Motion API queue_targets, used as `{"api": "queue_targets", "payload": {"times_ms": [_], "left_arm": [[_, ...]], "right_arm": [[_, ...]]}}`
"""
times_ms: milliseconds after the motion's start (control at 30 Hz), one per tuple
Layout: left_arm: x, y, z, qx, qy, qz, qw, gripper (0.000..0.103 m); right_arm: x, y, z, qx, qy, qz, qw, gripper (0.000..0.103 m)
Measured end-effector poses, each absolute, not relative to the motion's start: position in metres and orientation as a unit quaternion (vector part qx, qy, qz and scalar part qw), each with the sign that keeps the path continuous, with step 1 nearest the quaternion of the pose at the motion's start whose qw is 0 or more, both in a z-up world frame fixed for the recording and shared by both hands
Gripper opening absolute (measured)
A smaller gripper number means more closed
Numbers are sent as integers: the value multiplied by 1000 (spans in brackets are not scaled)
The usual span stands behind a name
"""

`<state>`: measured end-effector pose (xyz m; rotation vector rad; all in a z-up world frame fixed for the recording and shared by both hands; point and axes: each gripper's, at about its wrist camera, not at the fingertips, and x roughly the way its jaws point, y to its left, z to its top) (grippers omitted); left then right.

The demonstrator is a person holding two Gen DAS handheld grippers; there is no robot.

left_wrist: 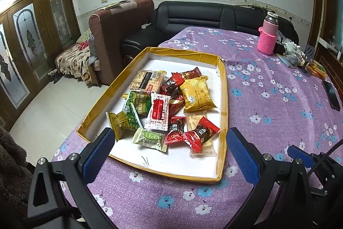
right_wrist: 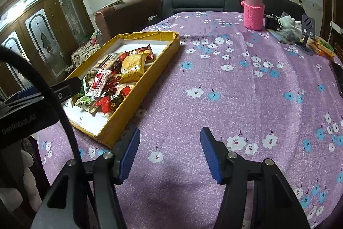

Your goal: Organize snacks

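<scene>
Left gripper (left_wrist: 171, 151) agape — "Halls" sweet (left_wrist: 149, 138) nearest.

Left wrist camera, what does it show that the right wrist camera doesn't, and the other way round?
Only the left wrist view shows the tray's white floor from above, with each packet apart, like the green candy at the near edge, and the left gripper with open jaws. Only the right wrist view shows the tray's outer side wall and the right gripper, open over bare tablecloth. Both show the yellow packet, pink bottle and black sofa.
</scene>
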<state>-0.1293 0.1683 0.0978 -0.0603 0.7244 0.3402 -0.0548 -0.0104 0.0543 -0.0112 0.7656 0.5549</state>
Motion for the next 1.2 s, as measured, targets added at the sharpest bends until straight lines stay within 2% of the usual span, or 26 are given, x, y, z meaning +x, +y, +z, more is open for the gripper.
{"api": "queue_targets", "payload": {"times_ms": [433, 700, 1200], "left_arm": [[-130, 168, 97, -29, 350, 168, 921, 103], [-146, 145, 114, 69, 275, 229, 931, 103], [-136, 148, 101, 100, 302, 242, 917, 103]], "right_arm": [[-58, -10, 54, -7, 367, 267, 891, 58], [-63, -12, 61, -16, 352, 251, 902, 61], [-47, -15, 71, -15, 357, 239, 903, 61]]}}
